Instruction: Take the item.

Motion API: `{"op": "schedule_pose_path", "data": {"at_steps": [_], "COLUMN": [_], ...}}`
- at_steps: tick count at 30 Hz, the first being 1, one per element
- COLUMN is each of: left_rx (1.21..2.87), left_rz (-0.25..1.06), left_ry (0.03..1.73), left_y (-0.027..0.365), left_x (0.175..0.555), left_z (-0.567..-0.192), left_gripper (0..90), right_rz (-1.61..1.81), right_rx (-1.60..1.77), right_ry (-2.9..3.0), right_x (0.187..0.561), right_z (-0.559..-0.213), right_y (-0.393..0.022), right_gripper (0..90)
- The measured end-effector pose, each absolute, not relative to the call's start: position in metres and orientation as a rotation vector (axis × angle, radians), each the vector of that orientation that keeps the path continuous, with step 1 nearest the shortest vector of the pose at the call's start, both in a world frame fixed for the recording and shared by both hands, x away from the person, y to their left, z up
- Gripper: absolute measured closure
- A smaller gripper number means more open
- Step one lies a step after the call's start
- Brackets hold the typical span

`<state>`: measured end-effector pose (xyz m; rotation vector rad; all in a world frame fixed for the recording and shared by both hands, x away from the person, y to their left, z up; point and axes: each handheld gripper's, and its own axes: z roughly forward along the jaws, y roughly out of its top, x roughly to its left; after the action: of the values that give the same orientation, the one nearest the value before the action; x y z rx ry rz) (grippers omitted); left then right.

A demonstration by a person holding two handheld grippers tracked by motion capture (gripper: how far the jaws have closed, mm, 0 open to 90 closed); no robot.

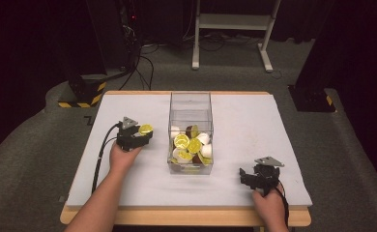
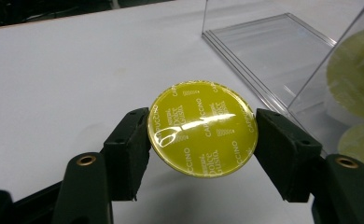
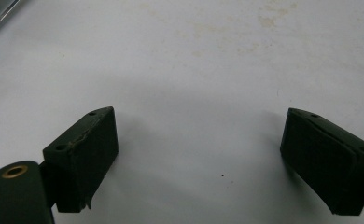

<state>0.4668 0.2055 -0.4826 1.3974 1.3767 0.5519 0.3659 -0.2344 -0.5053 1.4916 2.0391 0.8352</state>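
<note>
My left gripper (image 2: 202,135) clamps a yellow capsule (image 2: 202,129) beside the clear box (image 1: 190,133). My right gripper (image 3: 199,158): jaws wide, nothing between them, over the white table (image 3: 194,60).

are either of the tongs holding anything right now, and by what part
The left tongs grip a round yellow foil-topped coffee capsule by opposite edges of its rim. The right tongs are open over the white table, holding nothing.

Under the fingers (image 3: 82,158) of your right gripper (image 3: 199,128): white tabletop (image 1: 254,121), with faint yellowish stains (image 3: 269,18) ahead of them. Far beyond them: grey carpet (image 1: 27,159), white desk frame (image 1: 232,21), black cables (image 1: 145,63), hazard-striped stand base (image 1: 80,94).
</note>
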Motion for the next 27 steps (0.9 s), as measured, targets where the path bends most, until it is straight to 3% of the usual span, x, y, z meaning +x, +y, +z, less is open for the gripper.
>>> {"op": "schedule_pose_path", "data": {"at_steps": [10, 21, 27], "left_rx": [1.455, 1.412, 1.405], "left_rz": [0.549, 0.515, 0.517], "left_ry": [1.391, 1.429, 1.449], "left_y": [0.198, 0.200, 0.201], "left_x": [0.471, 0.472, 0.473], "left_z": [-0.497, -0.502, -0.503], "left_gripper": [37.9, 37.4, 29.8], "right_rz": [0.835, 0.837, 0.837], "right_rx": [1.492, 1.492, 1.491], "right_ry": [2.038, 2.038, 2.038], "right_x": [0.366, 0.365, 0.365], "right_z": [-0.505, -0.505, -0.505], "right_y": [-0.234, -0.234, -0.234], "right_gripper": [11.2, 11.2, 11.2]}}
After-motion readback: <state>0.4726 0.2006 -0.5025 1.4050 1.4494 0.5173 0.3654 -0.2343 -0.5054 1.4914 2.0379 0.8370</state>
